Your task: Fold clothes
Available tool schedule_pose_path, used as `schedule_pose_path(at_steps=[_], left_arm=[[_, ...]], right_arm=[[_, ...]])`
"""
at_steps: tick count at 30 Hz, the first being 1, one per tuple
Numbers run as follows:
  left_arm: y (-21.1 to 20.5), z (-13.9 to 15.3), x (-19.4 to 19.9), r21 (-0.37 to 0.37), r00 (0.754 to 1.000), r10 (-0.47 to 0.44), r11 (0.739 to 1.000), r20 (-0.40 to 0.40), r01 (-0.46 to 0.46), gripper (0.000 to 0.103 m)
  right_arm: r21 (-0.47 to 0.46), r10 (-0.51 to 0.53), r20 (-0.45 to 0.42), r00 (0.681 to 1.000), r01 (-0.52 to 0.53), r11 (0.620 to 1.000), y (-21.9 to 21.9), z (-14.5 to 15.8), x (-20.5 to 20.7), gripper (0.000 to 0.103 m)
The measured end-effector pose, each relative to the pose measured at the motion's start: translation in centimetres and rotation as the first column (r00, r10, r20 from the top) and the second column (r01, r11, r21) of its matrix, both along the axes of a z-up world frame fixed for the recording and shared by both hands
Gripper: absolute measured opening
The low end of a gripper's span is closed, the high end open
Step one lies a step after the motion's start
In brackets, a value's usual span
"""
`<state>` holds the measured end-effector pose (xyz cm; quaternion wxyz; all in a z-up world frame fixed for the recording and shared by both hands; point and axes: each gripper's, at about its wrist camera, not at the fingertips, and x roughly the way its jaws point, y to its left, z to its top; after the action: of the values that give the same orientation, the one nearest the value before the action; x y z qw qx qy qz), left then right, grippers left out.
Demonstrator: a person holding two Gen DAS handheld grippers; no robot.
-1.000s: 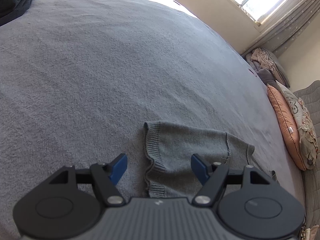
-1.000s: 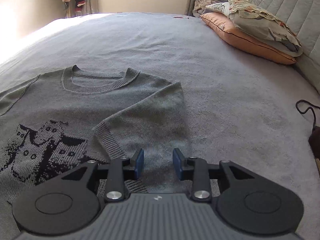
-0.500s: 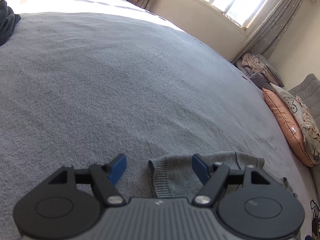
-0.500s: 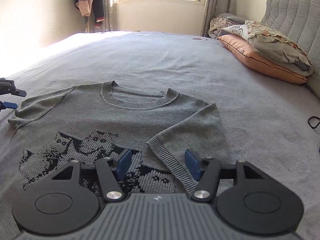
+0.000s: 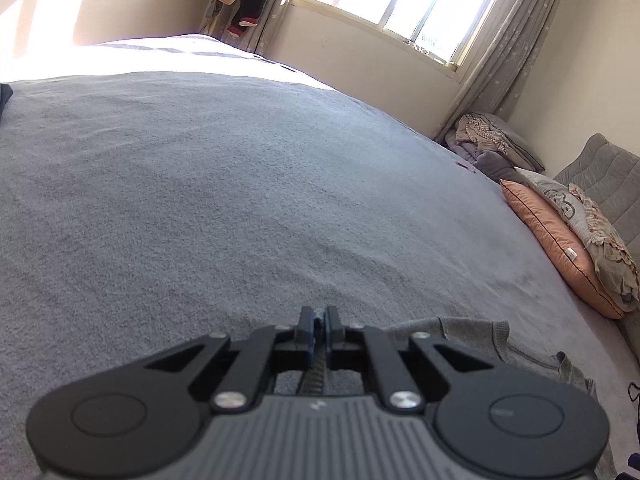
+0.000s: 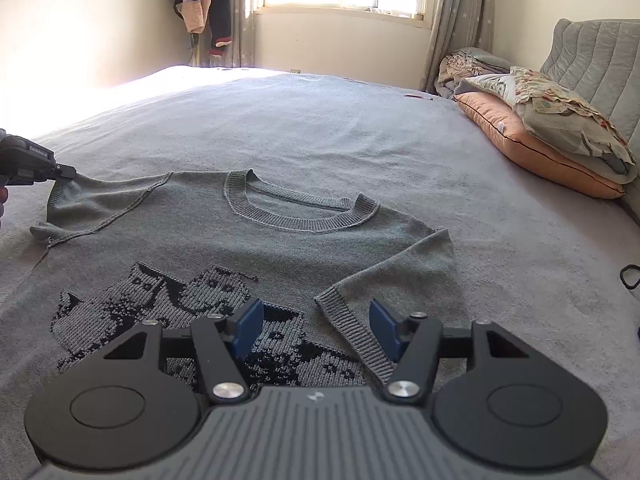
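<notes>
Between the fingers of our left gripper [image 5: 317, 334] we are pinching a thin edge of the grey sweater [image 6: 248, 248], at the cuff end of its left sleeve [image 6: 92, 204]. From the right wrist view that gripper is showing at the far left, its tips meeting the sleeve and the knit rising to a small peak there. Ahead of those closed fingers the grey bed cover [image 5: 240, 200] is stretching bare toward the window; to their right a bunched bit of sweater is lying on the cover.

Moving right, the sweater's body is lying flat, face up, neckline away from us and a dark knitted pattern [image 6: 168, 300] just beyond our right gripper [image 6: 316, 330]. Its blue fingers are standing wide apart and holding nothing. Between them and a little ahead, the right sleeve [image 6: 400, 276] is lying folded inward across the chest, its ribbed cuff [image 6: 352, 332] slanting toward the right finger.

Further right, an orange pillow [image 6: 532, 144] is resting well apart.

We are judging the risks. The left pinch is catching only a narrow bit of loose knit, so a quick pull could slip it free or drag the whole body askew. Nothing is pinning the folded right sleeve, so a tug from the left could slide it open and wrinkle the chest.
</notes>
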<state>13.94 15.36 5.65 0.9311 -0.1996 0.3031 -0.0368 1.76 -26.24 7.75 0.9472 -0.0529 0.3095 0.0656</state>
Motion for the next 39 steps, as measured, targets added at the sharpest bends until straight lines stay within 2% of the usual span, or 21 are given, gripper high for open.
schedule_pose_path(at_steps=[3, 5, 9, 13, 15, 16, 17, 18, 20, 22, 24, 27, 29, 31, 33, 36, 38, 39], left_arm=[[-2.8, 2.0, -1.5, 0.002, 0.996, -0.07, 0.998, 0.053, 0.07, 0.005], [-5.5, 3.1, -3.0, 0.043, 0.987, -0.137, 0.99, 0.08, 0.134, 0.005], [-11.3, 3.3, -6.0, 0.12, 0.952, -0.291, 0.953, 0.1, 0.278, 0.006], [-15.0, 1.0, -7.2, 0.112, 0.907, -0.42, 0.901, -0.005, 0.418, 0.008], [-15.0, 0.3, -7.3, 0.056, 0.893, -0.447, 0.891, -0.051, 0.45, 0.019], [-14.8, 0.3, -7.3, 0.029, 0.891, -0.45, 0.891, -0.059, 0.452, 0.024], [-14.3, 0.5, -7.5, 0.001, 0.892, -0.448, 0.894, -0.057, 0.449, 0.037], [-13.7, 1.1, -7.9, -0.019, 0.897, -0.44, 0.898, -0.038, 0.439, 0.045], [-12.3, 2.5, -8.6, -0.011, 0.911, -0.412, 0.911, 0.016, 0.412, 0.051], [-10.6, 3.2, -8.9, 0.027, 0.94, -0.34, 0.94, 0.035, 0.34, 0.058], [-8.2, 3.3, -9.1, 0.042, 0.973, -0.231, 0.972, 0.008, 0.23, 0.059], [-4.9, 1.6, -8.5, -0.08, 0.985, -0.151, 0.986, -0.083, 0.145, 0.057], [-3.9, 0.9, -7.9, -0.149, 0.985, -0.144, 0.98, -0.098, 0.129, 0.055], [-3.7, 0.7, -7.7, -0.191, 0.984, -0.159, 0.971, -0.083, 0.141, 0.055], [-3.8, 0.4, -7.6, -0.229, 0.981, -0.178, 0.961, -0.076, 0.157, 0.049], [-4.2, -0.3, -7.4, -0.264, 0.978, -0.194, 0.949, -0.07, 0.169, 0.048], [-4.5, -0.7, -7.2, -0.263, 0.976, -0.203, 0.949, -0.084, 0.175, 0.048], [-4.6, -0.9, -7.1, -0.265, 0.975, -0.206, 0.948, -0.088, 0.176, 0.047]], right_arm=[[-0.004, 0.0, -0.001, 1.0, 0.0, 1.0, 0.1, 0.0, 0.1, 0.062], [-0.005, -0.001, -0.001, 1.0, 0.001, 1.0, 0.1, 0.0, 0.1, 0.062], [-0.003, -0.004, 0.003, 1.0, 0.004, 1.0, 0.1, 0.0, 0.1, 0.062], [0.015, -0.005, 0.0, 1.0, 0.005, 1.0, 0.0, 0.0, 0.1, 0.062], [0.043, -0.004, -0.002, 1.0, 0.004, 0.999, -0.2, 0.1, 0.1, 0.062], [0.065, -0.006, -0.006, 1.0, 0.007, 0.998, -0.3, 0.1, 0.2, 0.062], [0.087, -0.008, -0.009, 1.0, 0.009, 0.996, -0.5, 0.1, 0.2, 0.062], [0.113, -0.011, -0.015, 1.0, 0.013, 0.994, -0.7, 0.1, 0.3, 0.062], [0.189, -0.006, -0.036, 0.999, 0.012, 0.982, -0.9, -0.2, 0.6, 0.062], [0.267, 0.02, -0.055, 0.998, -0.005, 0.964, -0.7, -0.5, 0.8, 0.062], [0.351, 0.06, -0.067, 0.996, -0.033, 0.936, -0.3, -0.8, 1.0, 0.062], [0.459, 0.12, -0.07, 0.99, -0.075, 0.885, 0.9, -1.1, 1.7, 0.059], [0.521, 0.148, -0.074, 0.986, -0.089, 0.849, 1.9, -1.4, 2.3, 0.055], [0.548, 0.143, -0.099, 0.985, -0.066, 0.834, 3.0, -2.3, 3.4, 0.052], [0.572, 0.138, -0.126, 0.982, -0.042, 0.819, 4.1, -3.1, 4.5, 0.05], [0.607, 0.131, -0.166, 0.977, -0.004, 0.794, 5.8, -4.3, 6.2, 0.05], [0.629, 0.128, -0.192, 0.973, 0.022, 0.777, 6.9, -5.1, 7.3, 0.05], [0.613, 0.126, -0.197, 0.972, 0.022, 0.79, 7.6, -5.4, 7.7, 0.048]])
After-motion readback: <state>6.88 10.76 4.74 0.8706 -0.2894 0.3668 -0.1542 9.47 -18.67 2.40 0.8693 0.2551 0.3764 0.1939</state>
